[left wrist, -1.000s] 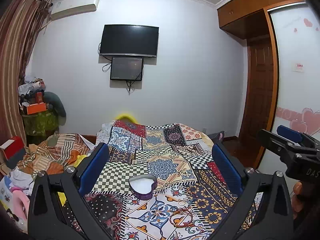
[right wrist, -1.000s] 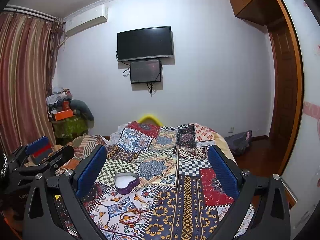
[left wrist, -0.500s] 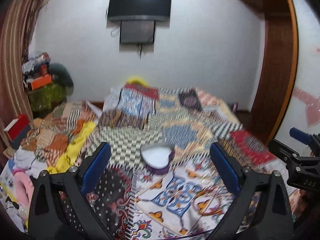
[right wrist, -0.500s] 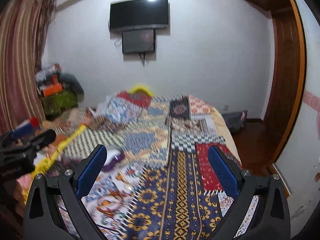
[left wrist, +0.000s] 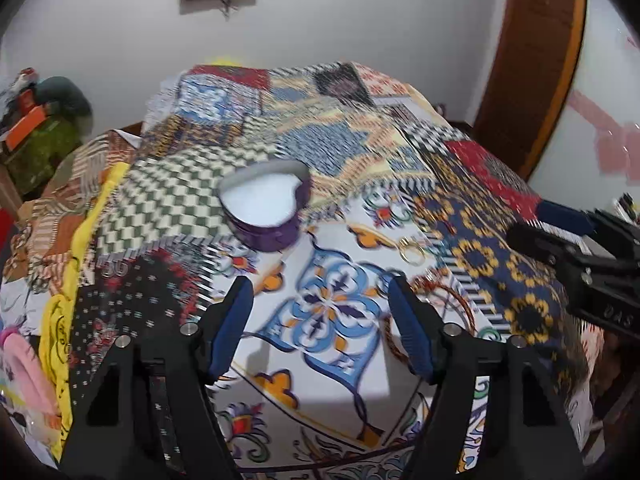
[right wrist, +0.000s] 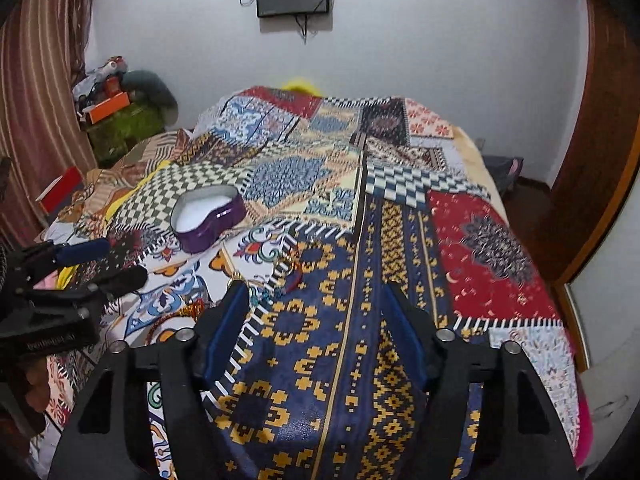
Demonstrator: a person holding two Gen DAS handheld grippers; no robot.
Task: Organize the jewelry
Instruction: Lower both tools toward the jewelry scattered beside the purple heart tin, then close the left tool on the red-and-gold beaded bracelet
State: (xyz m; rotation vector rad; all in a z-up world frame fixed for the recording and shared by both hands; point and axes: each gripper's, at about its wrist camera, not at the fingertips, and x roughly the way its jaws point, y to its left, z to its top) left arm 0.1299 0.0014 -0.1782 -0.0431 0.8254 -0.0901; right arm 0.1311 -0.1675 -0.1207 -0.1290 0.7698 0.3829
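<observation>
Left gripper (left wrist: 320, 316) and right gripper (right wrist: 314, 320) both closing on nothing, low centre of frame; purple heart box (left wrist: 266, 208) upper centre, jewelry (left wrist: 412, 252) right of it

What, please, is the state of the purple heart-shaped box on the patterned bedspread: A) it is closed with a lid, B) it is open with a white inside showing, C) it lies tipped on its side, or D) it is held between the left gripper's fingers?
B: the purple heart-shaped box sits upright on the bedspread with no lid, its white inside visible, beyond the left gripper.
</observation>
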